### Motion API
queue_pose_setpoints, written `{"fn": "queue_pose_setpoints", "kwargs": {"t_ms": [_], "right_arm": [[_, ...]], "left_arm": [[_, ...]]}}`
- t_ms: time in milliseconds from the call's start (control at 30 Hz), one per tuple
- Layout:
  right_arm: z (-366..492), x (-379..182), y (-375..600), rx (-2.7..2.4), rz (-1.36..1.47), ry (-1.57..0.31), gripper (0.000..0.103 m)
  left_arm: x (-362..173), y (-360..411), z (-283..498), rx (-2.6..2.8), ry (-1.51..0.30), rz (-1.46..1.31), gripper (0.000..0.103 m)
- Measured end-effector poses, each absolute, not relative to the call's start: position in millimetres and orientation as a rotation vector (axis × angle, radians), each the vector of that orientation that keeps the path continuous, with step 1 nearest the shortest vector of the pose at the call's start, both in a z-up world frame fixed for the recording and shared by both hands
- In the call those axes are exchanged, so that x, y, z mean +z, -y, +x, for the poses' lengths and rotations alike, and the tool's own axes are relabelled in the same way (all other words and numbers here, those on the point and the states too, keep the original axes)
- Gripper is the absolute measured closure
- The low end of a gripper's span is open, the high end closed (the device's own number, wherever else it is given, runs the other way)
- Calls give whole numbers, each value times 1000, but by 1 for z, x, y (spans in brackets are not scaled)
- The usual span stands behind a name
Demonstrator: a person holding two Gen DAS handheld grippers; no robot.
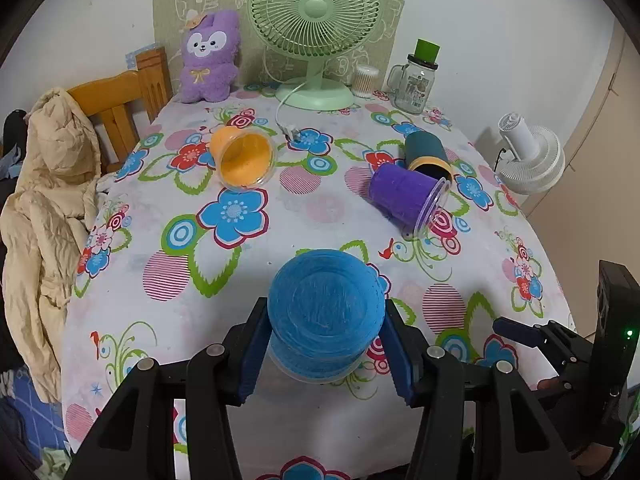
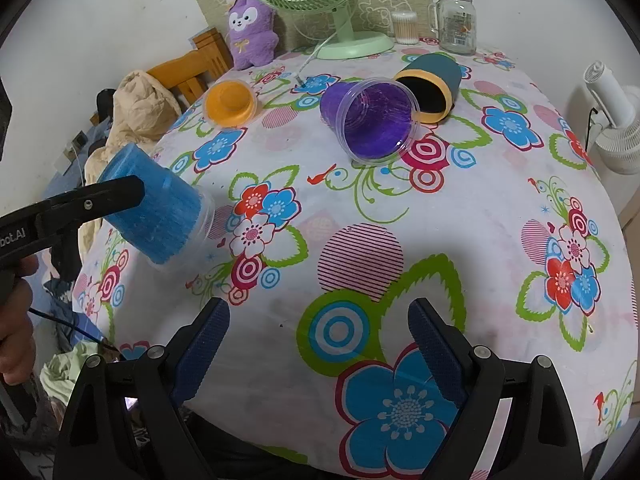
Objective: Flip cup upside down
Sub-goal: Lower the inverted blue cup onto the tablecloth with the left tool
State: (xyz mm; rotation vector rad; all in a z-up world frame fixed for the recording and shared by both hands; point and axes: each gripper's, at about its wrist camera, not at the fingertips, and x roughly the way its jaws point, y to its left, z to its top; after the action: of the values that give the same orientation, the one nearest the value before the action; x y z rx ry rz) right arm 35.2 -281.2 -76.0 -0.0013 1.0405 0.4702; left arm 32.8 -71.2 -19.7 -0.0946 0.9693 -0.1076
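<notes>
Left wrist: left gripper clamped blue cup, base up.
Judged: level rim before lowering onto worktop; right gripper gaped, empty.

Plush toy left of fan, jar right

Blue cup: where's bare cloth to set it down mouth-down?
The blue cup is held in the left gripper. Cloth is bare between it, the orange cup and the purple cup. It is crowded where the purple cup touches the teal cup.
</notes>
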Motion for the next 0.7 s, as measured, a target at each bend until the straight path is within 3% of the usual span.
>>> {"fn": "queue_pose_setpoints", "kwargs": {"t_ms": [367,500,700], "right_arm": [[33,-75,282,468,-8,-1038,10],[32,-75,282,467,-10,-1037,10],[30,-75,281,468,-15,-1038,10]], "left_arm": [[-16,78,26,-135,-975,-96,46],[-15,75,25,-135,-979,-119,32],[-14,72,23,-130,-974,-137,24]]}}
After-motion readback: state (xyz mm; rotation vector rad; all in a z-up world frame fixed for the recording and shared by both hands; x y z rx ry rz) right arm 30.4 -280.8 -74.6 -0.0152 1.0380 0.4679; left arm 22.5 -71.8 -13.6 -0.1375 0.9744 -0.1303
